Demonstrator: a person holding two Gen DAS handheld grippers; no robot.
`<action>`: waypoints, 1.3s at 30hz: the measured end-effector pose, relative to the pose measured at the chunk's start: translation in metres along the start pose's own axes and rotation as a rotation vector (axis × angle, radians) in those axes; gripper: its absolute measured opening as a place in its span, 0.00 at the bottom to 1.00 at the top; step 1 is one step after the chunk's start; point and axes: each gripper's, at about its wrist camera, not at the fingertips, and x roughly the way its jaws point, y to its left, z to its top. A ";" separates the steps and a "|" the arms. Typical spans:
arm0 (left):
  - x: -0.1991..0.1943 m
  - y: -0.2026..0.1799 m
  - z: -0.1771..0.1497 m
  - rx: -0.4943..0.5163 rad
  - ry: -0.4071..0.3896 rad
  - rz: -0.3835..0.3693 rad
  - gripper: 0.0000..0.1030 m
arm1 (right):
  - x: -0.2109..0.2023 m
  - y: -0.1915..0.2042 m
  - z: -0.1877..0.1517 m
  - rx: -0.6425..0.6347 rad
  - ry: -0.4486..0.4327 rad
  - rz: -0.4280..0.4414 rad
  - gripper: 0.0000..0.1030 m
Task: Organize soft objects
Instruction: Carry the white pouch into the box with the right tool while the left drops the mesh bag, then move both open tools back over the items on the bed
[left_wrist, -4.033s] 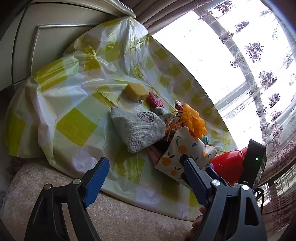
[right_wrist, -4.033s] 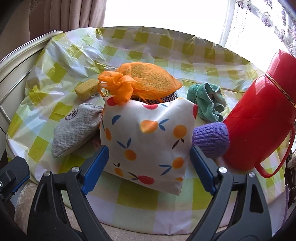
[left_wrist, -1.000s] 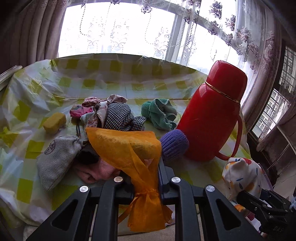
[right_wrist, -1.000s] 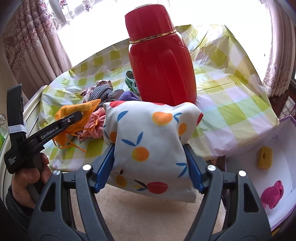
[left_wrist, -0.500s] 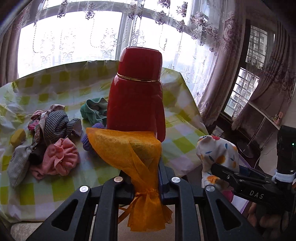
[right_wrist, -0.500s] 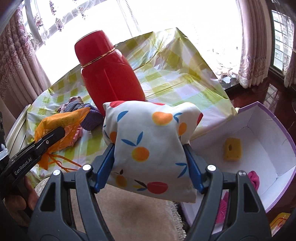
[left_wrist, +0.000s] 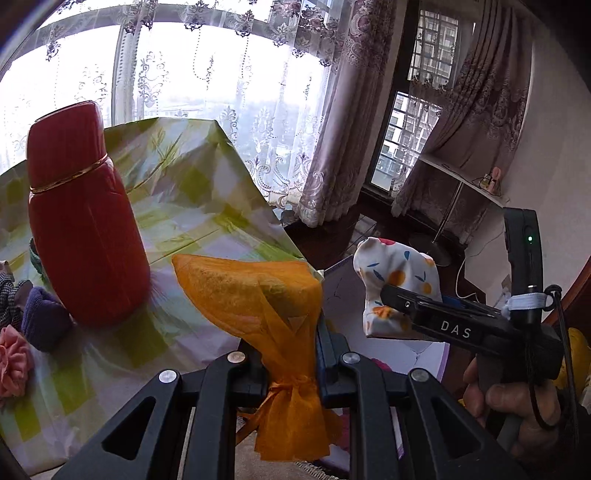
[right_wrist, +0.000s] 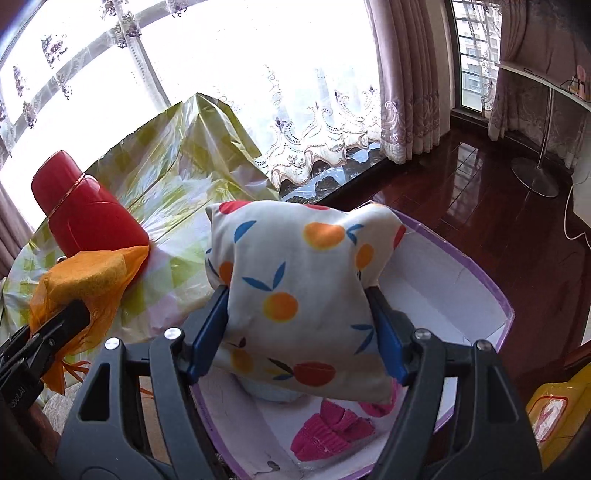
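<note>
Table (left_wrist: 207, 206) under checked plastic cover, beside curtained window; dark wood floor (right_wrist: 498, 229). Red flask (left_wrist: 81, 229) upright on table. Left gripper (left_wrist: 291, 354) pinches orange pouch (left_wrist: 255, 295); right gripper (right_wrist: 295, 332) clamps fruit-print cushion (right_wrist: 299, 288) above white box (right_wrist: 461, 295).

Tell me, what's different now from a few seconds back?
Both open grippers closed on things from the table pile: the right gripper took the fruit-print pillow, the left gripper the orange mesh bundle. Both carried them off rightward; the pillow now hangs above the white box. The red thermos stayed standing.
</note>
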 end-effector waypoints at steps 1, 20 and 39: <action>0.005 -0.007 0.000 0.006 0.009 -0.018 0.18 | 0.000 -0.006 0.002 0.009 -0.004 -0.011 0.73; 0.057 -0.009 0.002 -0.107 0.145 -0.106 0.70 | 0.024 -0.041 0.013 0.047 0.045 -0.125 0.86; -0.030 0.097 -0.031 -0.325 -0.010 0.219 0.70 | 0.016 0.069 -0.021 -0.167 0.095 0.052 0.86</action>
